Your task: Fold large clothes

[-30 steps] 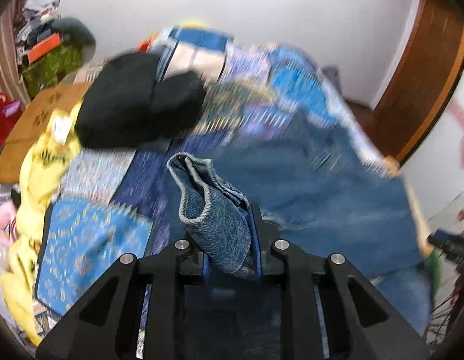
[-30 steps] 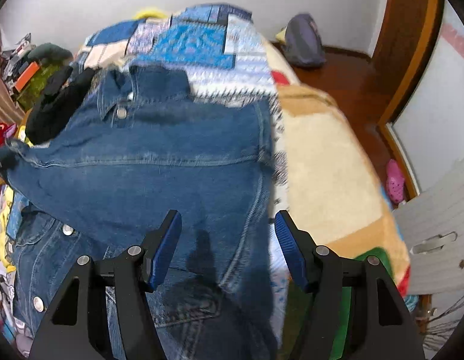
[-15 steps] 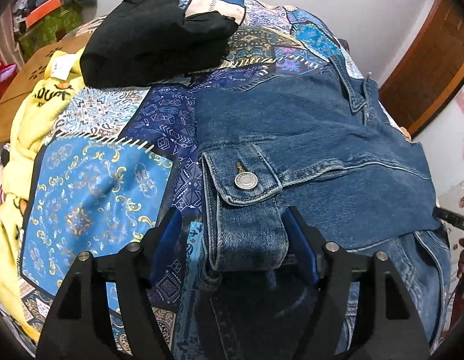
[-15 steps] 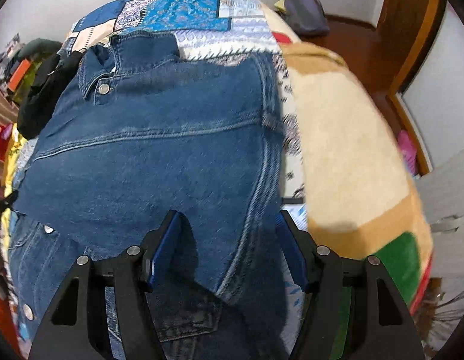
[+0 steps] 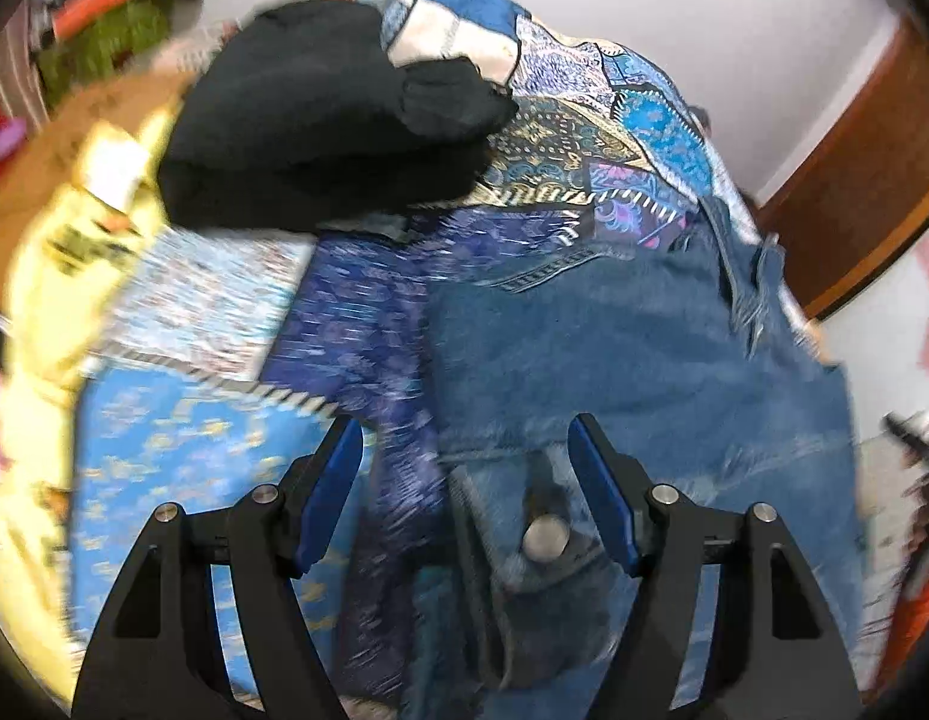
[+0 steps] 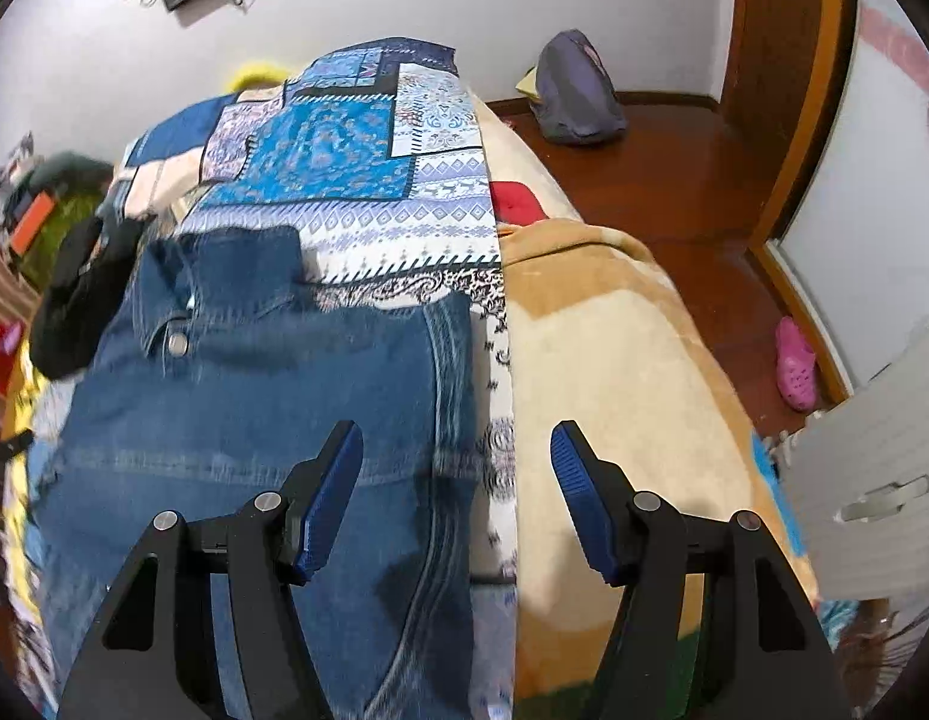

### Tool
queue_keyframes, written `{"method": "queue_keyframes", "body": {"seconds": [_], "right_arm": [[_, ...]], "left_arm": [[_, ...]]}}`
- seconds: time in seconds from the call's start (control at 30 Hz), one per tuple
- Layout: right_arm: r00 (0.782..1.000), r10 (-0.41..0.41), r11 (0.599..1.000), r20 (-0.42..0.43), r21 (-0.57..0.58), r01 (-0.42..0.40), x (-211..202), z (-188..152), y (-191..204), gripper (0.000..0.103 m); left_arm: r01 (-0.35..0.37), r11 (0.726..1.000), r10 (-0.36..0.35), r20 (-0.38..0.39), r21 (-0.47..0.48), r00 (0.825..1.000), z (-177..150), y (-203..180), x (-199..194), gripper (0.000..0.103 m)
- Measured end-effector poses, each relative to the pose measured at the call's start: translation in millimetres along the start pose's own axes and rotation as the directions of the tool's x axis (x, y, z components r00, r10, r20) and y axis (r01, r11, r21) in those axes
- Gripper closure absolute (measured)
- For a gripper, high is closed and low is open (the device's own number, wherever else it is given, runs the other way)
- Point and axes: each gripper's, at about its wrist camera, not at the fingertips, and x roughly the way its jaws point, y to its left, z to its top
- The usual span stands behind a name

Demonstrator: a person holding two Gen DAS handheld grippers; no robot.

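One denim jacket (image 6: 254, 408) lay spread flat on the patchwork quilt (image 6: 368, 180) of my bed, its collar toward the far edge, with one heap of black cloth (image 5: 320, 120) near the far left corner and a tan plush blanket (image 6: 614, 360) along the right edge. My left claw (image 5: 464, 498) stood apart above a metal-buttoned cuff (image 5: 545, 537), gripping nothing. My right claw (image 6: 458, 492) also stood apart, empty, over the jacket's stitched right seam.
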Motion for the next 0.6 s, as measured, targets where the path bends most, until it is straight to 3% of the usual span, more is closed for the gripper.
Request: {"method": "queue_keyframes", "body": {"seconds": [0.07,0.27,0.37,0.47,0.53,0.6], "right_arm": [[1.000,0.024,0.999,-0.020,0.022,-0.023,11.9,4.2,-4.2,0.042],[0.990,0.108,0.993,-0.090,0.047,-0.104,51.8,12.1,-7.7,0.042],[0.988,0.117,0.993,-0.105,0.032,-0.114,68.9,14.8,-4.6,0.043],[0.983,0.136,0.991,-0.125,0.037,-0.132,85.3,17.5,-7.0,0.050],[0.985,0.129,0.991,-0.111,0.039,-0.125,91.1,18.2,-5.9,0.052],[0.989,0.123,0.992,-0.083,0.027,-0.121,91.4,17.3,-1.0,0.064]], "left_arm": [[0.060,0.997,-0.062,-0.031,-0.054,0.998,7.1,8.9,17.6,0.033],[0.080,0.985,-0.099,-0.123,-0.150,0.988,11.8,26.8,66.9,0.033],[0.179,0.956,-0.220,-0.164,-0.233,0.962,10.1,37.8,87.8,0.033],[0.232,0.928,-0.285,-0.153,-0.292,0.946,11.9,48.6,95.2,0.033],[0.246,0.923,-0.291,-0.122,-0.295,0.949,14.1,50.2,94.3,0.052],[0.259,0.928,-0.292,-0.090,-0.267,0.952,16.9,46.7,89.3,0.067]]}}
